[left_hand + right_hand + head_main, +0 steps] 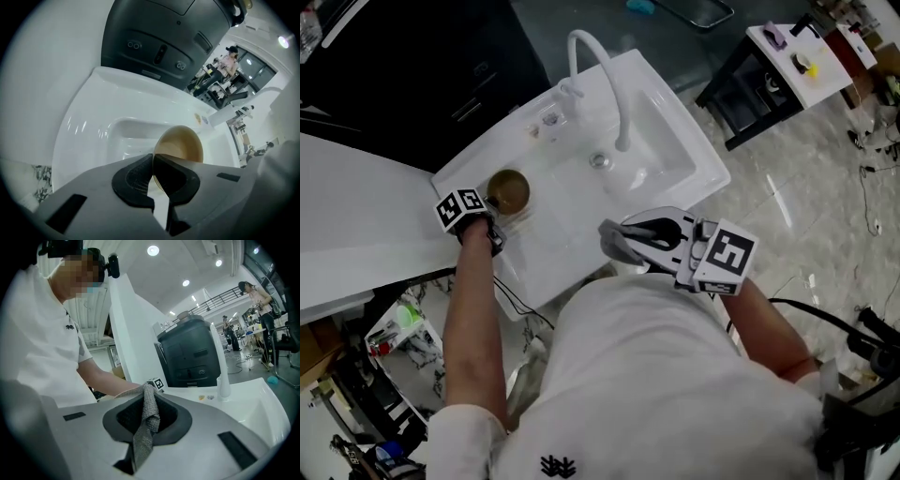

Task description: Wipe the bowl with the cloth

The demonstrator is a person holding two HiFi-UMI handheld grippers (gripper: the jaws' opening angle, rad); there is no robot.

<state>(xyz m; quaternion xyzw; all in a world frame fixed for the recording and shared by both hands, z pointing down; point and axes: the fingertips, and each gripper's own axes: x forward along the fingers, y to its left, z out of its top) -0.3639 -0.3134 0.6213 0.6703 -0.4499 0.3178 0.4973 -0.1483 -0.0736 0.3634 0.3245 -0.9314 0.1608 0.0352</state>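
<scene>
Head view showed a glossy white sink [680, 127], rectangular with rounded corners, with a slim curved white tap [598, 62] arching over its basin and a small metal drain [599, 160] at the bottom. At the sink's left end, over the flat ledge beside the basin, was the bowl [508, 190], round, brown and shiny inside; whether it rested on the ledge or was raised off it could not be told. The left gripper [494, 216] met the bowl at its near edge, and the left gripper view showed why: the 2 dark, ribbed pads of the left gripper [153, 165] were pressed almost together on the bowl's [180, 142] thin rim, with the bowl tipped so its smooth tan inside faced the camera above the white basin. The right gripper [628, 236] was near the sink's front edge, close to the person's white shirt [656, 375] and well apart from the bowl. Its jaws were clamped on the cloth [616, 246], a limp grey piece. In the right gripper view the cloth [146, 420] had a coarse woven, mesh-like texture, bunched into a narrow fold between the pads of the right gripper [147, 404] and trailing down below them. A black, boxy machine [191, 352] stood behind the sink.
</scene>
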